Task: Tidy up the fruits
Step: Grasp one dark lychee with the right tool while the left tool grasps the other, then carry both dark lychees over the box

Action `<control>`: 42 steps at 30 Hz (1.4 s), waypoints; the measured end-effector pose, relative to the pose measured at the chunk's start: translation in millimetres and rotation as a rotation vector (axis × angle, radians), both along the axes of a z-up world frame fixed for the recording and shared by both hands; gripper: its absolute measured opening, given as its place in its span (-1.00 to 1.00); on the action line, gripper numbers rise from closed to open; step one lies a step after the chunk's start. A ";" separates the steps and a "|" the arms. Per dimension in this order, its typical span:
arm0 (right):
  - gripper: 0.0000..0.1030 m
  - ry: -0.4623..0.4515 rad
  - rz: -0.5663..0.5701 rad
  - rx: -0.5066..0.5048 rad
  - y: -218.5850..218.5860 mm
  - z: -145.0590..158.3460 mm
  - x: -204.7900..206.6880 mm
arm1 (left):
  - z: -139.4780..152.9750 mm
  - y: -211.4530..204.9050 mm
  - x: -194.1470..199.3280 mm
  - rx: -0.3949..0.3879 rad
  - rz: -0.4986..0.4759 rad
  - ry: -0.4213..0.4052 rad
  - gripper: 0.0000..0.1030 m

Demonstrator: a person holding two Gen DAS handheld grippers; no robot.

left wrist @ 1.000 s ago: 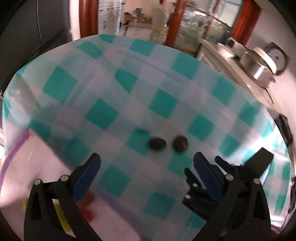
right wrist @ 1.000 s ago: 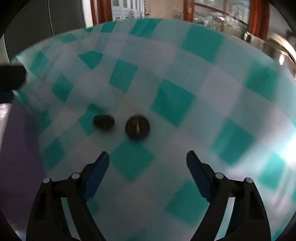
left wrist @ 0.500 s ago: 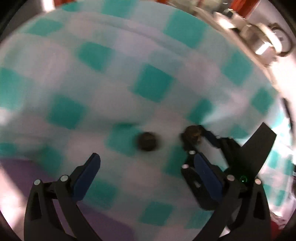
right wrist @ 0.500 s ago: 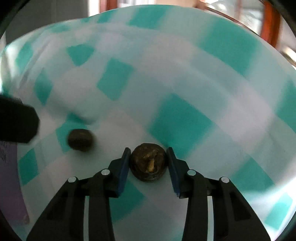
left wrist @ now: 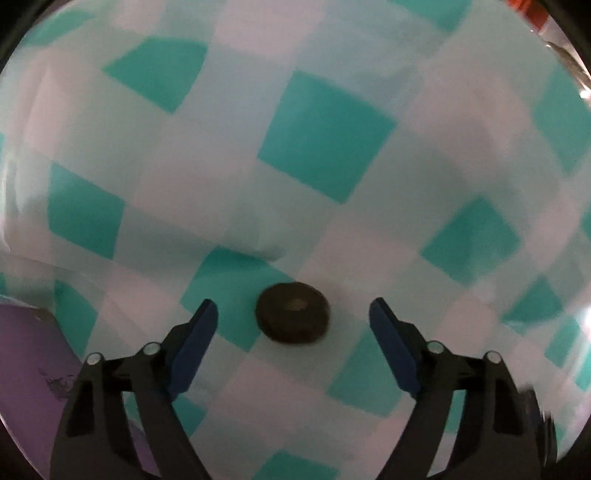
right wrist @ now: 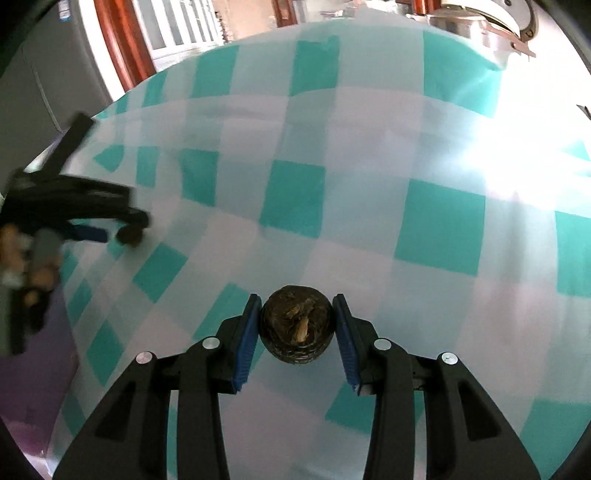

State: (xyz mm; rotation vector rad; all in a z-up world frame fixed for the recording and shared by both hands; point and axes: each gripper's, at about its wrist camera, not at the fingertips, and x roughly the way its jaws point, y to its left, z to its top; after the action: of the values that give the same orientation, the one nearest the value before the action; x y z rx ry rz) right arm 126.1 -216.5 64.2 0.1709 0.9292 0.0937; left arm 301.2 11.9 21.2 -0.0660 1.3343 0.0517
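Two small dark round fruits are in play on a teal-and-white checked tablecloth (left wrist: 325,147). My left gripper (left wrist: 293,325) is open, low over the cloth, with one dark fruit (left wrist: 292,317) lying between its blue pads, touching neither. My right gripper (right wrist: 297,325) is shut on the other dark fruit (right wrist: 297,326), which shows a dried tan stem end, and holds it above the cloth (right wrist: 439,229). In the right wrist view the left gripper (right wrist: 122,229) appears at the far left with its fruit (right wrist: 129,234) at its tips.
A purple mat (left wrist: 26,365) lies at the lower left of the cloth, also in the right wrist view (right wrist: 33,373). Metal pots (right wrist: 487,22) stand beyond the table's far right edge. A wooden door frame (right wrist: 125,44) is behind the table.
My right gripper closed on one fruit and lifted it away from the cloth. My left gripper moved in low so the other fruit sits between its open fingers.
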 end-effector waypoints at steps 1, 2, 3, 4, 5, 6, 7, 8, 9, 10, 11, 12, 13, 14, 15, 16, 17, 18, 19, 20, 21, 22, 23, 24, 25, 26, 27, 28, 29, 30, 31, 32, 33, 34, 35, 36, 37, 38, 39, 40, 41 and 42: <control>-0.23 -0.002 0.009 0.009 3.9 1.3 -5.1 | -5.4 -1.8 1.9 0.032 0.009 0.005 0.45; -0.23 -0.003 0.012 0.009 5.0 1.6 -9.2 | -8.3 -3.3 2.2 0.053 0.021 -0.009 0.39; -0.23 -0.007 0.014 0.009 8.4 0.7 -12.1 | -6.4 -4.3 1.3 0.053 0.024 -0.031 0.32; -0.23 -0.009 0.016 0.014 10.6 2.6 -15.4 | -3.8 -8.3 -0.6 0.050 0.009 -0.038 -0.19; -0.23 -0.009 0.020 0.018 14.2 4.4 -19.9 | 1.8 -14.4 -5.0 0.069 -0.016 -0.044 -0.22; -0.23 -0.010 0.024 0.018 15.2 6.7 -25.4 | 5.0 -16.9 -9.9 0.066 -0.023 -0.044 -0.22; -0.23 -0.011 0.029 0.016 21.3 7.2 -27.5 | 9.4 -19.1 -18.6 0.044 -0.034 -0.042 -0.22; -0.23 -0.009 0.034 0.014 25.0 9.3 -31.3 | 12.7 -20.0 -24.2 0.034 -0.042 -0.045 -0.22; -0.23 -0.008 0.034 0.014 25.8 10.8 -32.9 | 20.2 -19.0 -32.2 0.003 -0.046 -0.062 -0.22; -0.23 -0.009 0.033 0.015 28.5 14.5 -35.1 | 28.7 -17.7 -40.3 -0.055 -0.052 -0.085 -0.22; -0.23 -0.012 0.034 0.013 27.7 19.6 -35.9 | 42.5 -17.2 -51.4 -0.128 -0.073 -0.121 -0.22; -0.23 -0.015 0.037 0.009 29.8 24.5 -35.7 | 54.7 -18.4 -59.7 -0.140 -0.092 -0.151 -0.22; -0.23 -0.019 0.038 0.006 30.9 28.2 -35.8 | 68.6 -20.0 -68.3 -0.145 -0.112 -0.186 -0.22; -0.23 -0.030 0.036 0.006 32.5 37.2 -37.3 | 89.6 -20.9 -80.4 -0.167 -0.141 -0.233 -0.22; -0.23 -0.044 0.034 0.007 33.2 47.6 -39.7 | 108.6 -21.2 -91.2 -0.166 -0.160 -0.271 -0.22; -0.23 -0.066 0.034 0.000 36.3 63.2 -44.1 | 122.9 -21.6 -102.6 -0.159 -0.174 -0.302 -0.22; -0.23 -0.083 0.037 -0.008 38.9 75.0 -46.5 | 150.5 -19.3 -119.9 -0.155 -0.199 -0.356 -0.22; -0.23 -0.107 0.040 -0.017 40.2 91.6 -53.3 | 168.3 -16.3 -134.2 -0.157 -0.217 -0.390 -0.22; -0.23 -0.126 0.040 -0.017 41.9 107.4 -60.6 | 190.5 -12.2 -153.1 -0.149 -0.236 -0.433 -0.22; -0.23 -0.148 0.040 -0.014 44.2 127.4 -71.0 | 208.6 -10.1 -167.8 -0.142 -0.250 -0.464 -0.22; -0.23 -0.167 0.045 -0.016 46.8 144.4 -80.8 | 232.2 -6.0 -187.2 -0.136 -0.268 -0.503 -0.22; -0.23 -0.186 0.052 -0.025 49.6 161.1 -91.6 | 253.5 -3.5 -203.7 -0.133 -0.284 -0.536 -0.22; -0.23 -0.215 0.066 -0.038 54.9 184.8 -106.7 | 270.5 3.8 -214.3 -0.131 -0.299 -0.563 -0.22; -0.23 -0.238 0.076 -0.049 58.9 202.1 -118.7 | 286.2 13.4 -232.7 -0.125 -0.314 -0.592 -0.22; -0.23 -0.260 0.086 -0.061 62.5 217.2 -131.8 | 299.0 18.0 -253.3 -0.117 -0.329 -0.623 -0.22; -0.23 -0.284 0.097 -0.081 66.0 237.4 -150.5 | 317.1 27.7 -275.4 -0.111 -0.344 -0.656 -0.22; -0.23 -0.301 0.103 -0.098 68.1 250.4 -165.7 | 330.1 37.1 -294.1 -0.111 -0.354 -0.679 -0.22; -0.23 -0.323 0.109 -0.119 70.9 265.8 -186.3 | 340.8 46.4 -310.9 -0.114 -0.360 -0.694 -0.22; -0.23 -0.335 0.112 -0.130 72.8 274.4 -199.2 | 351.3 57.6 -334.2 -0.114 -0.369 -0.712 -0.22; -0.23 -0.350 0.113 -0.144 75.0 284.1 -216.2 | 357.7 66.1 -352.2 -0.112 -0.375 -0.724 -0.22; -0.23 -0.363 0.112 -0.157 76.7 293.6 -236.0 | 359.1 71.7 -362.1 -0.112 -0.378 -0.731 -0.22; -0.23 -0.373 0.109 -0.165 76.6 300.6 -253.1 | 364.7 83.3 -381.8 -0.118 -0.379 -0.740 -0.22; -0.23 -0.381 0.107 -0.173 76.9 305.6 -267.0 | 364.2 89.3 -390.7 -0.125 -0.379 -0.741 -0.22; -0.23 -0.385 0.104 -0.180 76.2 309.3 -277.6 | 366.1 96.3 -405.2 -0.133 -0.379 -0.744 -0.22; -0.23 -0.391 0.101 -0.191 75.5 313.2 -295.0 | 363.2 100.1 -411.8 -0.136 -0.381 -0.747 -0.22; -0.23 -0.395 0.097 -0.200 75.2 316.0 -307.2 | 363.4 104.7 -424.5 -0.139 -0.387 -0.755 -0.22; -0.23 -0.401 0.090 -0.212 76.2 320.0 -323.2 | 363.4 109.3 -435.3 -0.142 -0.392 -0.763 -0.22; -0.23 -0.403 0.087 -0.218 76.3 321.7 -333.0 | 362.1 112.8 -442.8 -0.145 -0.395 -0.769 -0.22; -0.23 -0.407 0.081 -0.221 75.8 324.3 -344.4 | 360.7 116.6 -452.4 -0.153 -0.397 -0.775 -0.22; -0.23 -0.412 0.075 -0.224 75.9 326.5 -355.5 | 358.7 119.4 -457.6 -0.160 -0.398 -0.778 -0.22; -0.23 -0.419 0.064 -0.231 75.9 327.7 -367.7 | 356.9 123.6 -465.8 -0.170 -0.396 -0.779 -0.22; -0.23 -0.421 0.055 -0.234 75.5 328.0 -375.0 | 354.4 128.0 -474.0 -0.180 -0.393 -0.778 -0.22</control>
State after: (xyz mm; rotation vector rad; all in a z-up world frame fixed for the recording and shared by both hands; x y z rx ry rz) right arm -248.9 -141.0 392.2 -0.0906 0.5183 0.0672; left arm -172.8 139.9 375.6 0.0255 0.5522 -0.3936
